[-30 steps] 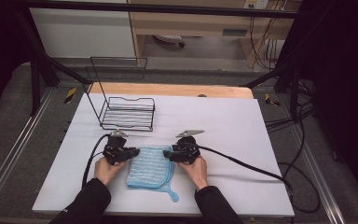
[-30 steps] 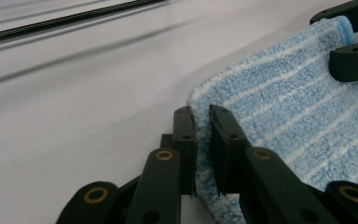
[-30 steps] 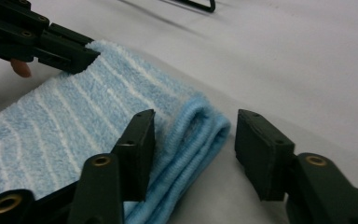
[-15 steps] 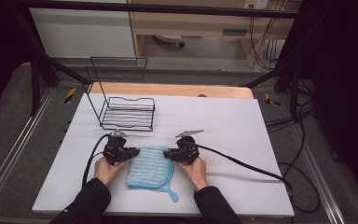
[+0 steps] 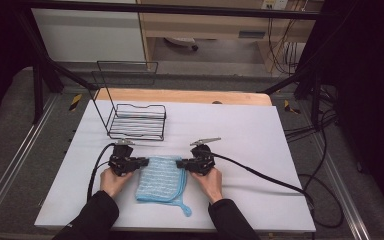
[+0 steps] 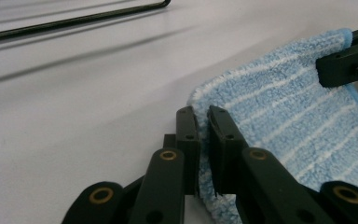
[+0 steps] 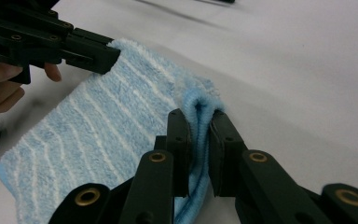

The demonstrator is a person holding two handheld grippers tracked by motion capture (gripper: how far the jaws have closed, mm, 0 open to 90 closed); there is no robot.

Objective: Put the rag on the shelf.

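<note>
Fluffy striped blue cloth [image 5: 159, 179]: left gripper [image 5: 141, 162] and just-closing right gripper [image 5: 181, 163] jaws pinch its corners.

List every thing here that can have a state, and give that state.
blue cloth: folded, flat on the table, far corners pinched.
left gripper: shut on the cloth's left far corner.
right gripper: jaws have just been closing; shut on the right far corner.
wire rack: upright, empty, apart from the cloth.
table: white-covered.
</note>
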